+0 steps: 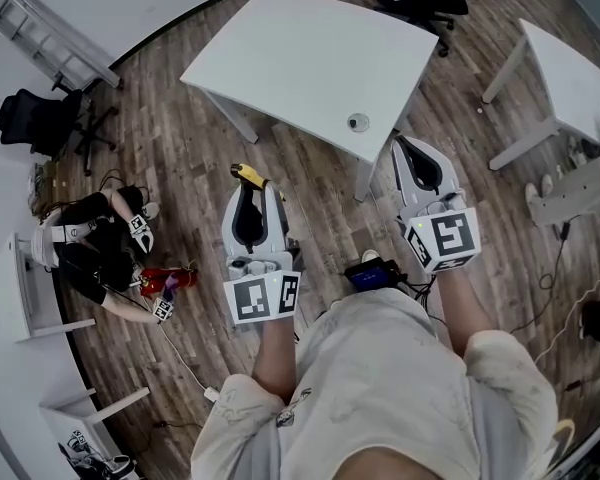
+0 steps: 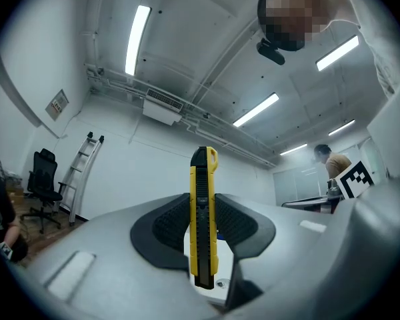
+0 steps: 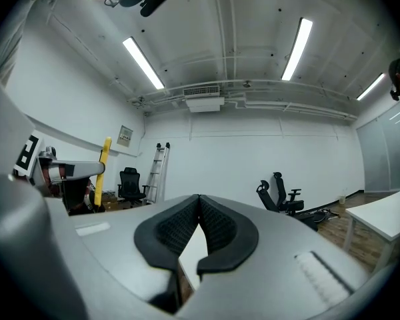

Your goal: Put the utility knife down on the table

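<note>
Left tongs (image 1: 248,190) are clamped on the utility knife (image 2: 203,225). Knife has a yellow body and black slider strip and stands upright between the two black ribbed pads. Both pads press its flat sides, and the jaws are kept part-way apart by the knife's thickness. Top end with the loop sticks out past the tong tips, and the lower end runs down into the gap behind the pads. In head view only the yellow end shows, at 12 o'clock of the left tongs.

Knife is in the air over the wood floor (image 1: 180,158), not on the bench (image 1: 320,58). The white bench lies at 1 o'clock from the knife, its near edge apart from it.

Right tongs (image 3: 199,200) are empty with the pad tips touching. Only a thin wedge gap is left below them, and white shows through it. In head view the right tongs sit at 3 o'clock of the left tongs, tips near the bench's near corner.

- Small round object (image 1: 358,122) is on the bench by that edge, at 11 o'clock of the right tongs.
- Second white bench (image 1: 570,78) is at 2 o'clock of the frame.
- Person (image 1: 90,243) is crouched on the floor at 9 o'clock.
- Ladder (image 1: 50,33) is by the wall at 10 o'clock, with a black office chair (image 1: 40,118) just below it.

Right gripper view catches the left tongs and the yellow knife at 9 o'clock.
</note>
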Action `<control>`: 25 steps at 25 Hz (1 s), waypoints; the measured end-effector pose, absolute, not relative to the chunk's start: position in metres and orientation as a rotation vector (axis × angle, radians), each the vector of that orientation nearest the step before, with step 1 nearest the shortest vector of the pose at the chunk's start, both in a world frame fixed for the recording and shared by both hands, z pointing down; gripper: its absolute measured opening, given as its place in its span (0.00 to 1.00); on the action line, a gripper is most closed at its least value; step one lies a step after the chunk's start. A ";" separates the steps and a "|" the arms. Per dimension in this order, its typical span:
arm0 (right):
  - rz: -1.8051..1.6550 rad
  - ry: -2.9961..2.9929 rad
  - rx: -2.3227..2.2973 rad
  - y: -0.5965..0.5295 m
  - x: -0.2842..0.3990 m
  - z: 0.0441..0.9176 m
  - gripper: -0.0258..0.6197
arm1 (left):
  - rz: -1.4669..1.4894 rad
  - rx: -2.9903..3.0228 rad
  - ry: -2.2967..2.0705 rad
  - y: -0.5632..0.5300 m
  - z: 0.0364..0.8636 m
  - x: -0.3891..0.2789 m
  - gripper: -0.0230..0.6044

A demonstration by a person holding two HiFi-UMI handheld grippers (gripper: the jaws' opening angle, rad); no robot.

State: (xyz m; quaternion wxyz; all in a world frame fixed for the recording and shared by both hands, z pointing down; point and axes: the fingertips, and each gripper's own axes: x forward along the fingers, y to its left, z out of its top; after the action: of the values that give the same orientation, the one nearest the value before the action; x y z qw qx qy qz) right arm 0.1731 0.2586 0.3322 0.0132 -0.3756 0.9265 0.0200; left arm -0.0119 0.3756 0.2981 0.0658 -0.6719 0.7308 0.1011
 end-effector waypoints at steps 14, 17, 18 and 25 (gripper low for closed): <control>0.041 2.882 -1.138 0.112 0.201 0.338 0.05 | 0.287 -1.999 2.202 0.232 0.295 0.020 0.24; 0.035 2.878 -1.125 0.068 0.210 0.339 0.05 | 0.270 -1.989 2.197 0.189 0.293 0.029 0.24; 0.034 2.876 -1.120 0.055 0.213 0.339 0.05 | 0.262 -1.985 2.192 0.177 0.292 0.033 0.24; 0.030 2.859 -1.089 -0.005 0.237 0.339 0.05 | 0.236 -1.969 2.169 0.117 0.285 0.060 0.24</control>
State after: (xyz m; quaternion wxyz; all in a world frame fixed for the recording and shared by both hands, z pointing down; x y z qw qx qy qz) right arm 0.2369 -0.0050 0.3387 0.0410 -0.3558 0.9336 0.0097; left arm 0.0602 0.1167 0.2854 0.1012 -0.6665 0.7343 0.0801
